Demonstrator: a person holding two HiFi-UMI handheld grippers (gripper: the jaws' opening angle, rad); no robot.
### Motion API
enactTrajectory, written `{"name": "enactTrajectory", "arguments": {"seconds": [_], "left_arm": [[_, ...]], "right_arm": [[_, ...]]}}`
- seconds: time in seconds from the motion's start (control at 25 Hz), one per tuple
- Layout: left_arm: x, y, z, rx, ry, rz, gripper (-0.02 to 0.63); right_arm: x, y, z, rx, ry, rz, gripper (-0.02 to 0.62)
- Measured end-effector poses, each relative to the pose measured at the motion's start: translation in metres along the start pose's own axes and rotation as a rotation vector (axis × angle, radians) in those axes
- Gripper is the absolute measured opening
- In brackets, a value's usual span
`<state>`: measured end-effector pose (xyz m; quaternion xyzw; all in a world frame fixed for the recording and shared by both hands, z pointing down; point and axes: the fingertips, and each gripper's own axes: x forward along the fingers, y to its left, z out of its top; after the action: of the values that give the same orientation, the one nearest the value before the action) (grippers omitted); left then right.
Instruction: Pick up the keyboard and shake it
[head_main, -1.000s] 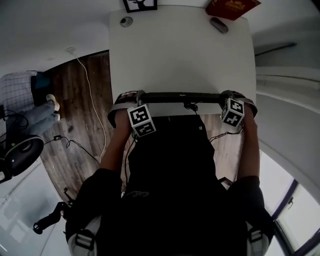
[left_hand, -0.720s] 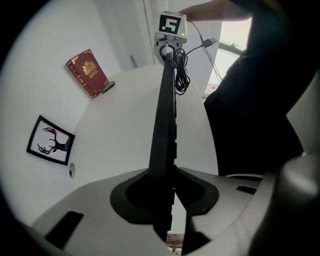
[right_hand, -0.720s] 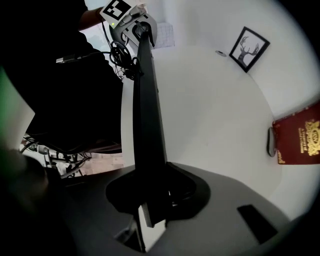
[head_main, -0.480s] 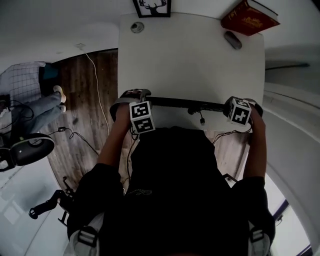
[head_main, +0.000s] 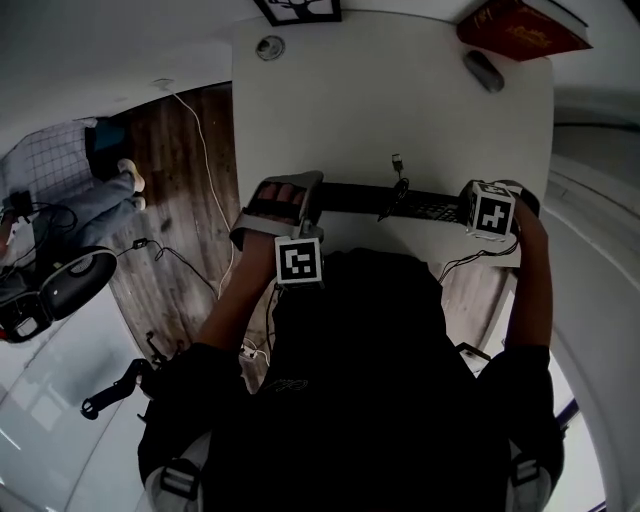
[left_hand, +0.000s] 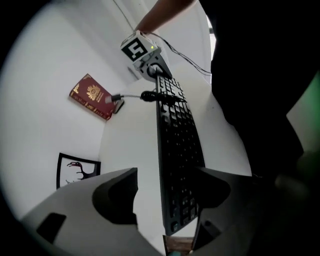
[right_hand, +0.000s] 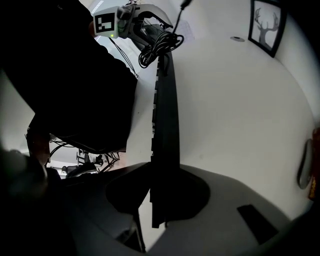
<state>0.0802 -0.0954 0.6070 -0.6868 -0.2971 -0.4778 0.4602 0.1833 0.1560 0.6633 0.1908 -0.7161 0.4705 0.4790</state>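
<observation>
No word, brand or number is showing clearly enough to be read. The red book (left_hand: 91, 96) is carrying a gold emblem and gold print too small to make out, and the keyboard (left_hand: 177, 150) is showing no legible key legends. The marker cubes (head_main: 299, 261) are displaying only black-and-white square codes.

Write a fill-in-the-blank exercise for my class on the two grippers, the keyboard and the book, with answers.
The right gripper is shut on one end of the black ____.
At the keyboard's other end, the left gripper has its jaws ____.
The book on the table's far corner is ____.
Missing words: keyboard; open (they have just been opening, the keyboard between them unpressed); red.
</observation>
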Motion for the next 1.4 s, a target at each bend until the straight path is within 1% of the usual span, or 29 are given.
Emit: {"name": "enactTrajectory", "arguments": {"seconds": [0.04,0.08,0.16,0.2,0.24,0.28,0.36,0.48,0.52,0.56,0.64,0.68,0.84,0.92,1.0,1.08,1.12,1.2,1.24,1.32,1.4], "left_arm": [[0.003,-0.003,0.007,0.007,-0.014,-0.018,0.318],[0.007,-0.009,0.013,0.008,-0.02,-0.053,0.323],[0.02,-0.023,0.019,0.006,-0.008,-0.135,0.333],[0.026,-0.028,0.02,0.004,0.004,-0.153,0.332],[0.03,-0.028,0.02,0.001,0.018,-0.146,0.333],[0.033,-0.026,0.02,-0.002,0.032,-0.126,0.285],[0.037,-0.02,0.02,-0.013,0.053,-0.1,0.274],[0.04,-0.019,0.021,-0.013,0.059,-0.106,0.265],[0.04,-0.02,0.021,-0.014,0.059,-0.114,0.264],[0.041,-0.02,0.021,-0.019,0.059,-0.122,0.262],[0.041,-0.019,0.021,-0.035,0.055,-0.133,0.261],[0.041,-0.02,0.022,-0.042,0.046,-0.138,0.261],[0.044,-0.02,0.025,-0.057,0.005,-0.155,0.262],[0.045,-0.016,0.027,-0.058,-0.01,-0.147,0.262],[0.045,-0.014,0.029,-0.06,-0.029,-0.143,0.262],[0.045,-0.015,0.031,-0.051,-0.031,-0.145,0.262],[0.046,-0.016,0.03,-0.039,-0.016,-0.151,0.262],[0.05,-0.018,0.027,-0.02,0.021,-0.163,0.264],[0.051,-0.018,0.028,-0.023,0.027,-0.169,0.265],[0.052,-0.015,0.028,-0.042,0.025,-0.177,0.268],[0.053,-0.01,0.023,-0.05,0.034,-0.188,0.27]], "right_arm": [[0.0,-0.001,0.0,-0.003,0.001,0.005,0.092],[0.0,-0.001,0.001,-0.004,0.0,0.01,0.092],[-0.001,-0.003,0.004,-0.001,-0.008,0.019,0.095],[-0.001,-0.004,0.005,0.001,-0.012,0.022,0.095],[-0.002,-0.005,0.006,0.002,-0.015,0.022,0.098],[-0.002,-0.007,0.007,0.003,-0.019,0.018,0.101],[-0.002,-0.011,0.008,0.008,-0.026,0.007,0.109],[0.001,-0.014,0.005,0.026,-0.034,-0.021,0.124],[0.0,-0.017,0.004,0.027,-0.035,-0.055,0.142],[-0.002,-0.023,0.003,0.023,-0.031,-0.106,0.18],[-0.007,-0.035,0.001,0.023,-0.014,-0.222,0.298],[-0.009,-0.038,0.0,0.025,-0.006,-0.276,0.313],[-0.027,-0.039,0.0,0.016,-0.005,-0.498,0.314],[-0.04,-0.033,0.007,0.017,-0.036,-0.575,0.314],[-0.047,-0.026,0.024,-0.012,-0.07,-0.622,0.315],[-0.046,-0.025,0.041,-0.053,-0.089,-0.649,0.315],[-0.042,-0.029,0.045,-0.074,-0.082,-0.655,0.316],[-0.028,-0.037,0.047,-0.123,-0.039,-0.653,0.313],[-0.023,-0.038,0.047,-0.142,-0.017,-0.637,0.304],[-0.019,-0.037,0.049,-0.147,-0.008,-0.587,0.232],[-0.02,-0.039,0.051,-0.135,-0.034,-0.552,0.229]]}}
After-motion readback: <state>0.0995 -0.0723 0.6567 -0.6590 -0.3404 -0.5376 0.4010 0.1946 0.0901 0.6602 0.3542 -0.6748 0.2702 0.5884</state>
